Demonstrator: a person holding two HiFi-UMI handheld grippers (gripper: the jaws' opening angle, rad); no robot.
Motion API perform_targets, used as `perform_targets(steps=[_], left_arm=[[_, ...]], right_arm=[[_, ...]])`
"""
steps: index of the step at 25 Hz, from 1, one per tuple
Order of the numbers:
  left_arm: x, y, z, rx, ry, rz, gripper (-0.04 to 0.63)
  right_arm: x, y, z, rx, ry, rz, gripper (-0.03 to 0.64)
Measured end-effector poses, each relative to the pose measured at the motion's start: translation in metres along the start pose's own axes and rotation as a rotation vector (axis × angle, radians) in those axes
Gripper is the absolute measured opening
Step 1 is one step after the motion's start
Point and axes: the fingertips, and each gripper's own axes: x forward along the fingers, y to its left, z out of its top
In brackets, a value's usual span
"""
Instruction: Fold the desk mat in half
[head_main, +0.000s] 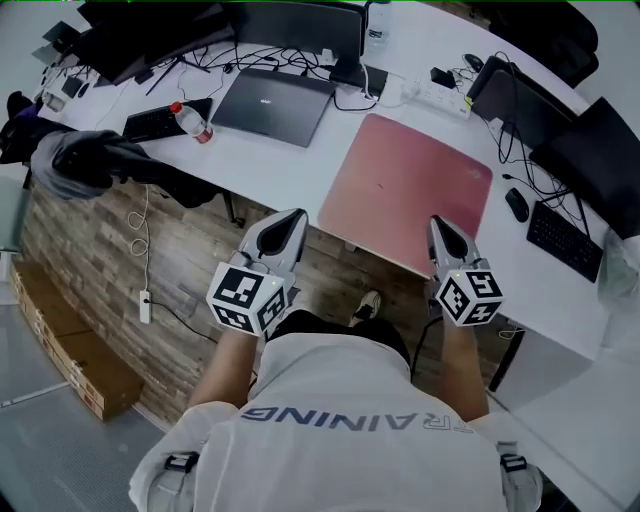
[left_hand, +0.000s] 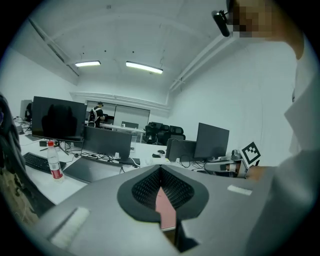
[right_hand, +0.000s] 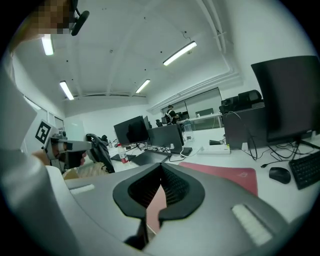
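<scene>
1. Counter (head_main: 290, 170): white, across the upper half of the head view. Crowded along the far side, laptop (head_main: 270, 105) among the clutter. Bare in the middle, which probably gives the fold room.
2. Mat (head_main: 405, 190): pink, centre right of the head view, flat and unfolded on the counter. Near edge at or slightly past the counter's near edge, likely so that a tool can get hold of it from the front. Fold not yet begun.
3. Left tool (head_main: 296, 216): lower centre left, pointed up the frame toward the mat's near left corner. Tip just beside that corner and seemingly apart from it. In the left gripper view, pressed together at the tip with nothing pinched; a sliver of mat (left_hand: 165, 205) shows through the gap lower down, beyond the tool.
4. Right tool (head_main: 438, 224): lower centre right, tip over the mat's near right corner in the head view; touching or hovering cannot be told. In the right gripper view, closed at the tip and holding nothing, with the mat (right_hand: 225, 175) spread ahead and to the right.
5. As a pair: one at each near corner, well apart, probably to lift the near edge evenly and carry it over to the far edge. Would need to spread before any pinch.
6. Mouse (head_main: 516, 204): near the mat's right edge, clear of the fold by the look of it.
</scene>
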Motion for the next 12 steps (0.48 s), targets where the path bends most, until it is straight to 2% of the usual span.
perform_targets(steps=[5,8,12], left_arm=[[0.019,0.015,-0.02,-0.054,0.011,0.047,0.0],[0.027,0.027,-0.028,-0.078,0.024,0.022,0.0],[0.03,0.057,-0.034,-0.081,0.041,-0.02,0.0]], right_arm=[[0.019,-0.013,-0.01,-0.007,0.054,0.01,0.015],[0.025,-0.007,-0.019,-0.009,0.092,-0.007,0.015],[0.048,0.011,-0.024,-0.004,0.107,-0.08,0.015]])
